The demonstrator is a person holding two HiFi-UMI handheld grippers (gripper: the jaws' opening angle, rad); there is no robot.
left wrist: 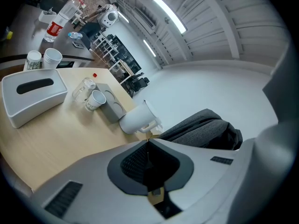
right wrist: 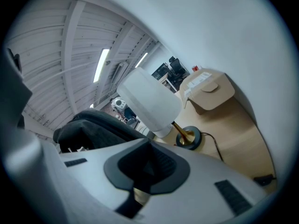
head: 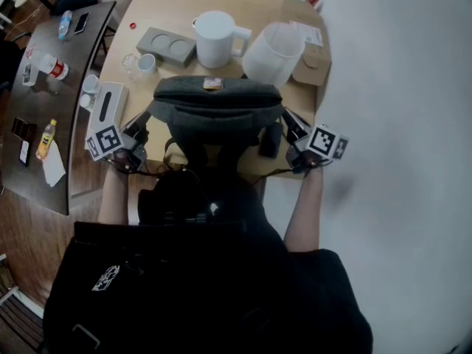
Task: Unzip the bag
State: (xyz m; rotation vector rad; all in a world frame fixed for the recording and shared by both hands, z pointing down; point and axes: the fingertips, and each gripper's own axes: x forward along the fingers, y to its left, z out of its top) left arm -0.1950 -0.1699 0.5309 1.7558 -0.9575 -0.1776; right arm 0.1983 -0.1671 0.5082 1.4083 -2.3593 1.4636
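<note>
Unzipping looks unstarted: the grey bag (head: pixel 217 105) sits apparently closed at the counter's (head: pixel 169 6) 6 o'clock edge, the left gripper (head: pixel 140 124) at its 8 o'clock and the right gripper (head: pixel 290 122) at its 4 o'clock, both with jaws closed on nothing.

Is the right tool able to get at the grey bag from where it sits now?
Probably yes. The right tool sits just beside the grey bag with nothing seen between them; the lamp stands farther back. Its jaws are together, so they would need opening first.
</note>
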